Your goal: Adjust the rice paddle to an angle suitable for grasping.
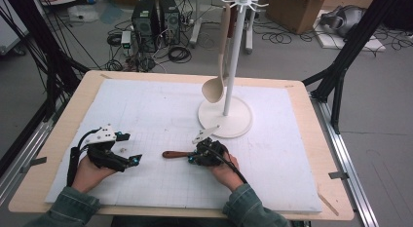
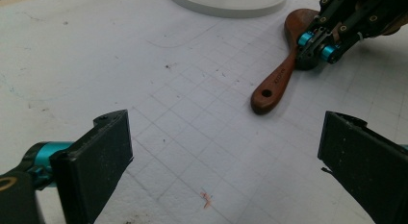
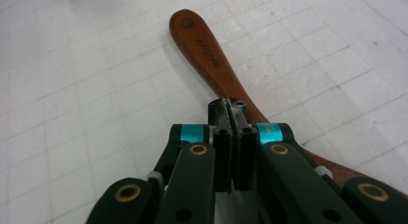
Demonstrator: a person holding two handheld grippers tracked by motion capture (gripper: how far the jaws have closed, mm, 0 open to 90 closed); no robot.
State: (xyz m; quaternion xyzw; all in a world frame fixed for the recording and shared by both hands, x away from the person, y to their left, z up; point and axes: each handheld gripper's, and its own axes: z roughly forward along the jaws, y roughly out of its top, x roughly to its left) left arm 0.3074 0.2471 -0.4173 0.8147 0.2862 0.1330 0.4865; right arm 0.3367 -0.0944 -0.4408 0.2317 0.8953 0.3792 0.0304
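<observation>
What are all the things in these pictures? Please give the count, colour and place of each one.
dark wooden spatula: one, reddish brown, flat on the mat in front of the stand, under the right gripper's tips
light wooden spoon: one, pale beige, hanging on the stand
stand: one, white, round base at the mat's far middle
mat: one, white with a grid, covering the table
table: one, light wood
left gripper: one, black, jaws open, near left of the mat
right gripper: one, black, jaws shut, on the spatula

The brown spoon [image 3: 211,60] lying near the stand has small lettering stamped along its handle, too blurred to read.
</observation>
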